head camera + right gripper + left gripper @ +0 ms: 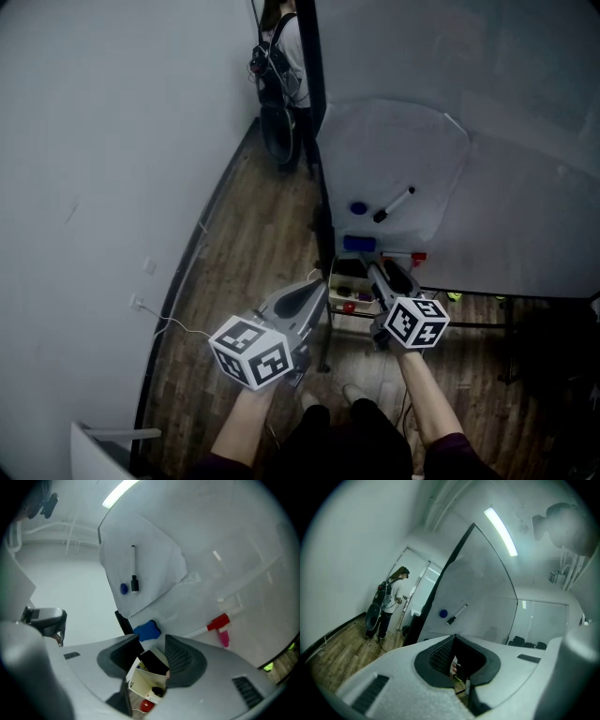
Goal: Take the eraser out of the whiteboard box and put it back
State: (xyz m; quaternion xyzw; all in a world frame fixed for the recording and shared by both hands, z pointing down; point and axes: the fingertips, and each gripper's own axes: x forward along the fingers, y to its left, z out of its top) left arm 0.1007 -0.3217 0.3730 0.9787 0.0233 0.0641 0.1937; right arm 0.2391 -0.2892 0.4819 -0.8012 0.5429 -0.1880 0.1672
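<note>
Box, white and open at the top, sits just below the lower left corner of the whiteboard. A black eraser stands in the box at its back edge, with its lower part down inside. Deeper in lie a small black thing and a red round thing. A sliver of yellow shows beside the eraser, too little to name.

The right gripper reaches into the top of the box. Its fingers are spread around the eraser, and the eraser's two sides meet both pads. The gripper's grey body covers the rest of the box, so any other contents are hidden.

The left gripper hangs beside the right one, well short of the box. Its fingers are closed together with nothing between them.

On the whiteboard, a blue block rests at the lower edge, just above the box. A red-capped marker lies further along that edge, with a pink thing under it. Higher up the board are a black marker and a round blue magnet.

Across the wooden floor, a person stands by a doorway, small and dim. The head view cuts off their upper body.
</note>
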